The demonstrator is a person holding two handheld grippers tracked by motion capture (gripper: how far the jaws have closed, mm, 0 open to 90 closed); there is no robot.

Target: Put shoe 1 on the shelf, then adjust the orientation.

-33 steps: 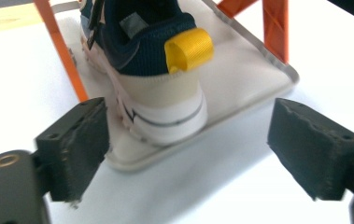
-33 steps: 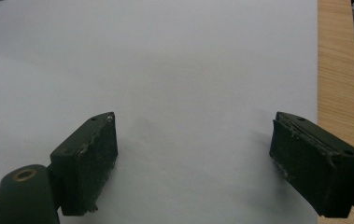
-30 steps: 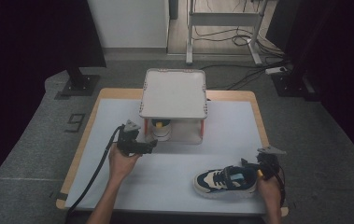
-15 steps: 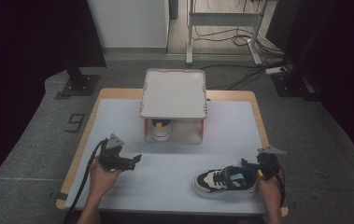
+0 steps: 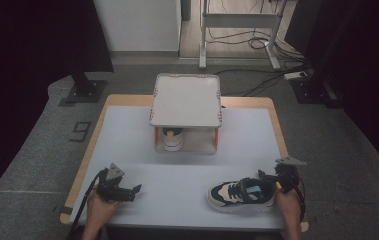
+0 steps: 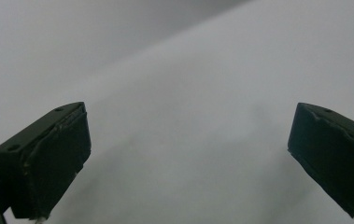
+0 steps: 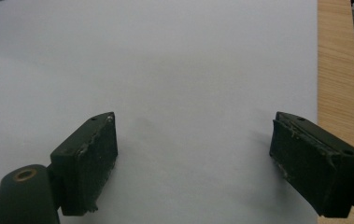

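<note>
A white, navy and beige sneaker [image 5: 239, 195] lies on its sole at the front right of the white table top [image 5: 127, 145], toe to the left. My right gripper [image 5: 276, 176] sits just behind the sneaker's heel by the table's right edge. Its jaws are open with bare table between the fingers [image 7: 90, 158] in the right gripper view. My left gripper [image 5: 136, 190] rests low at the front left, pointing right. It is open too, with blank white surface between its fingers [image 6: 58, 154].
A small raised stand with a white tray top [image 5: 186, 100] on red legs sits at the table's back middle. A white object with a yellow top [image 5: 172, 137] is under it. The wooden table border [image 7: 340, 70] runs close beside my right gripper.
My left gripper has drawn back from the stand's front left corner toward the front left table edge and come lower. The right gripper and the sneaker have stayed put.
</note>
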